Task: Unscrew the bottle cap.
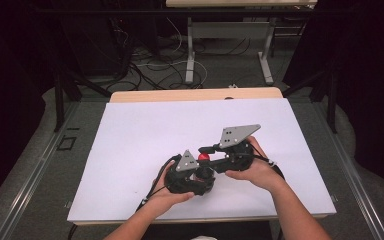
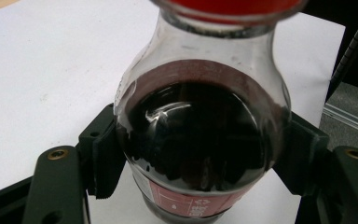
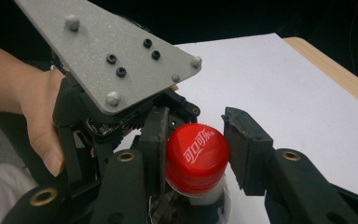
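Jaws of the left gripper [image 2: 200,154] are clamped on the round body of a small bottle [image 2: 200,135], one black pad [image 2: 103,156] pressed against each side of the glass-clear wall, and the bottle stands upright between them, full of dark drink with a red label band low on its body. In the right gripper view, the right gripper [image 3: 196,151] has its two pads closed on the bottle's red cap [image 3: 196,156] from either side; the left-hand pad lies flat against the cap, the right-hand one meets its edge. White lettering shows on the cap's top. Just behind the cap sits the left gripper's grey three-cornered plate [image 3: 114,56], with the person's left hand [image 3: 37,121] wrapped around that gripper's body. From the high view, both grippers meet near the front middle of a white sheet [image 1: 145,130] that covers the table, the left gripper [image 1: 192,175] low and the right gripper [image 1: 211,151] reaching in from the right, with the red cap [image 1: 203,156] between them. A wooden table edge [image 1: 195,95] shows beyond the sheet, and cables lie on the floor [image 1: 150,70] farther back.
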A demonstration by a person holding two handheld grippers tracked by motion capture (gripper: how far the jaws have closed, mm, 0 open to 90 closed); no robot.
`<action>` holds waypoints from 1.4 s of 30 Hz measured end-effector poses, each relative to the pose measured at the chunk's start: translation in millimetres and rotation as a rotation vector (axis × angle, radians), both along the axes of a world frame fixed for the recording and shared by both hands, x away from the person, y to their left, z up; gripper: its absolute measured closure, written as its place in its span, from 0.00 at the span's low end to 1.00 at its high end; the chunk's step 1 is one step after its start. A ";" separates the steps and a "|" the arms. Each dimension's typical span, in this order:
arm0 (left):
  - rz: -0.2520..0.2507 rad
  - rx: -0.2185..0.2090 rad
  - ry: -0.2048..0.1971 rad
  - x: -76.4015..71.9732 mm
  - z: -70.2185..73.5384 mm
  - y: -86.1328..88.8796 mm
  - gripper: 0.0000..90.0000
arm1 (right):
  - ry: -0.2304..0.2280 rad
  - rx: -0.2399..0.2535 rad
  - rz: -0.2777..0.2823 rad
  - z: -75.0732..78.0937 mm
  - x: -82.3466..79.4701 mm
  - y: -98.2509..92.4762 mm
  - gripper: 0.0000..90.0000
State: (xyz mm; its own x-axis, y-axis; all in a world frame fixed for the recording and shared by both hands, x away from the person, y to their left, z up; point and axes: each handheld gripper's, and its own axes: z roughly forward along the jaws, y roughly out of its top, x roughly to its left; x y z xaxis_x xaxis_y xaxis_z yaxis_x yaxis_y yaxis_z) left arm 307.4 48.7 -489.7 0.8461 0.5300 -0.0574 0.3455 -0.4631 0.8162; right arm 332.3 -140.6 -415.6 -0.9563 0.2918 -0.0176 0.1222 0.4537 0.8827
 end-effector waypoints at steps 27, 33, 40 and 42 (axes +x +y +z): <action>0.049 0.013 0.001 2.3 1.1 4.4 0.33 | -0.068 0.023 -0.282 -5.6 -25.9 17.9 0.68; 0.022 0.005 0.001 1.0 0.2 2.7 0.33 | -0.014 -0.002 -0.048 -0.5 -3.3 3.8 0.69; 0.037 0.002 -0.003 1.8 0.9 3.6 0.33 | -0.035 0.009 -0.118 -0.8 -10.2 7.3 0.62; 0.055 0.003 0.004 2.3 0.7 4.6 0.33 | -0.042 0.002 -0.202 -0.5 -16.3 10.8 0.60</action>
State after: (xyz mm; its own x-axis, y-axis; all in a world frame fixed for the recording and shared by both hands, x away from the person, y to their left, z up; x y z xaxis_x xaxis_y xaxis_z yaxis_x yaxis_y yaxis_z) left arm 309.7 53.3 -489.1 0.8156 0.5756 -0.0586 0.3734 -0.4463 0.8133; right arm 315.9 -129.9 -416.1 -0.8767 0.4780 -0.0550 0.1740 0.4216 0.8900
